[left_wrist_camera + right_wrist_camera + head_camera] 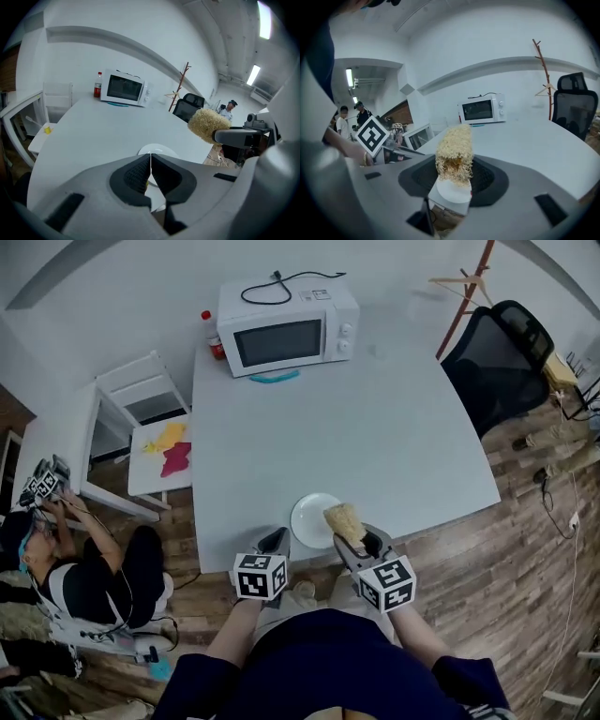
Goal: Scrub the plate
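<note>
A white plate (312, 519) lies on the pale table (375, 427) near its front edge; the left gripper view shows the plate (158, 151) just past the jaws. My left gripper (278, 539) (150, 168) hovers at the plate's near-left rim, jaws shut with nothing seen between them. My right gripper (356, 540) (452, 180) is shut on a straw-coloured fibrous scrubber (344, 520) (454, 147) with a white base, held over the plate's right edge. That scrubber (208, 124) also shows at the right of the left gripper view.
A white microwave (287, 326) and a red bottle (214, 335) stand at the table's far side. A black office chair (502, 360) is at the right. A white side shelf (150, 442) with coloured cloths and a person seated on the floor (89, 568) are at the left.
</note>
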Available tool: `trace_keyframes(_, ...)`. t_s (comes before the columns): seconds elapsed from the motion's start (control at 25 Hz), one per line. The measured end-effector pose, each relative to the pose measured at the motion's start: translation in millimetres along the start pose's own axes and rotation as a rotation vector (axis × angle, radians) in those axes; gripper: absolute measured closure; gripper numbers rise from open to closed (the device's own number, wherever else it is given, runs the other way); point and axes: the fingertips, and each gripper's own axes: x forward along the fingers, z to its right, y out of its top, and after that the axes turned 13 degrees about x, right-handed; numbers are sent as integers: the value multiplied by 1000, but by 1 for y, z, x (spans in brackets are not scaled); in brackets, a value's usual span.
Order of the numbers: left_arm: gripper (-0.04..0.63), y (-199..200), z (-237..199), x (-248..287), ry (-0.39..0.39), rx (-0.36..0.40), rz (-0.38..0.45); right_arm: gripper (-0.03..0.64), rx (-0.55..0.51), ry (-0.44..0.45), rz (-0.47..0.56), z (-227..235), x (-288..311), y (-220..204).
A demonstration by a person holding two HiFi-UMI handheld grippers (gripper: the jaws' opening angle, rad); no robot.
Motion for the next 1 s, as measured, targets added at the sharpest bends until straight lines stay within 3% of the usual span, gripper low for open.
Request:
trace_keyframes(0.32,575,-9,-7,19,93,-78,-20,437,-98,119,-91,9,31,5)
trace_keyframes(0.6,574,-28,-11,34,116,-217,-57,437,-116,187,-153,19,47,0)
trace_keyframes(0.64,562,-30,-11,38,111,-235,-62,437,-119,196,-161,20,49,-1)
trace_keyframes(0.72,469,-34,-10,44,101,-260,-79,437,-122,208,-176,22,53,-3)
trace_keyframes(1.0,463,-52,-12,61,100,-314,-150,437,-132,242,-224,27,63,-8)
